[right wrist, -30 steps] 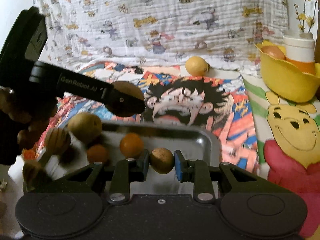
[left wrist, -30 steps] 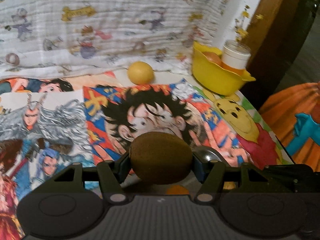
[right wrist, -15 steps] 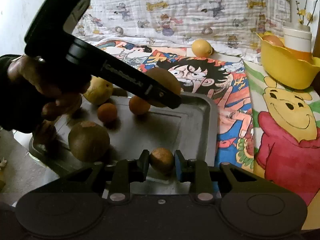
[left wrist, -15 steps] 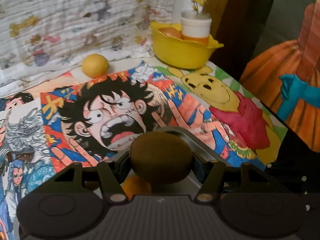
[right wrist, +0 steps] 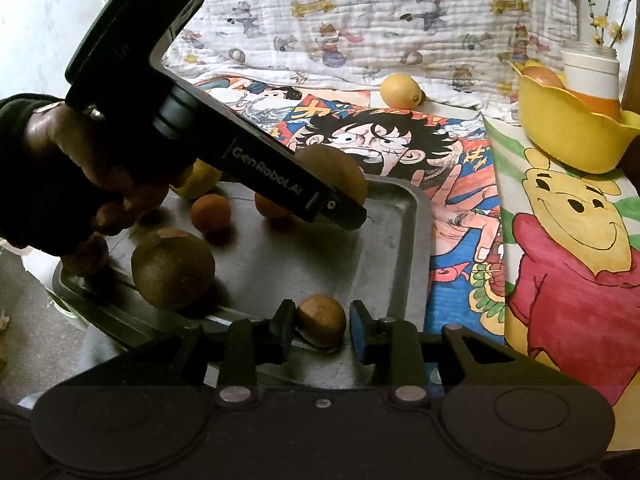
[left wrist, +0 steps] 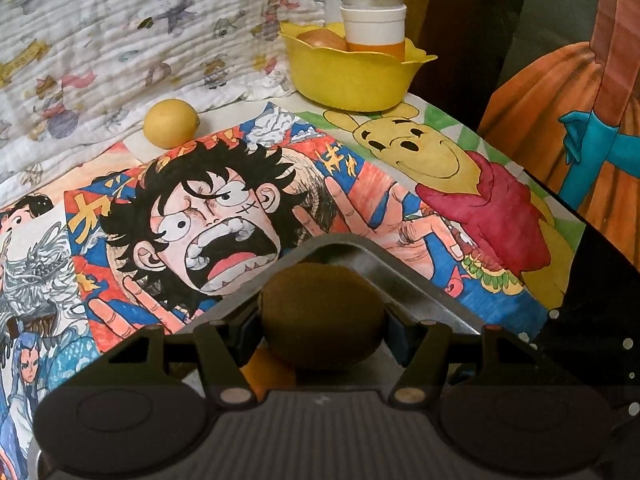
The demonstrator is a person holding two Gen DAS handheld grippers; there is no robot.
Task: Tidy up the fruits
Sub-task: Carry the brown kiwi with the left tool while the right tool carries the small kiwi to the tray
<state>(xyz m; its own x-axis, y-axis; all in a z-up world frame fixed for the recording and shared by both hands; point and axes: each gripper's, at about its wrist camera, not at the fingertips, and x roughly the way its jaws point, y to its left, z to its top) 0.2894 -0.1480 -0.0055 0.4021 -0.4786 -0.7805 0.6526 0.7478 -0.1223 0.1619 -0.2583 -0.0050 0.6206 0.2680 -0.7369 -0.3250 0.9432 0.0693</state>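
Brown kiwi (left wrist: 322,316) sits clamped in the left gripper (left wrist: 322,322) over the tray (right wrist: 396,248) corner. The right gripper (right wrist: 320,322) jaws are opening around a small nut-like fruit (right wrist: 321,320), apparently resting on the tray rim; it may roll off onto the surface once freed.

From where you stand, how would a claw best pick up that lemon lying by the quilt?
Grip the lemon across its fat middle, coming down from above. It lies on its side, pointed tip to the right in the right wrist view, so the tapered ends would likely slip. The quilt sits close behind, so a steep approach looks safest.
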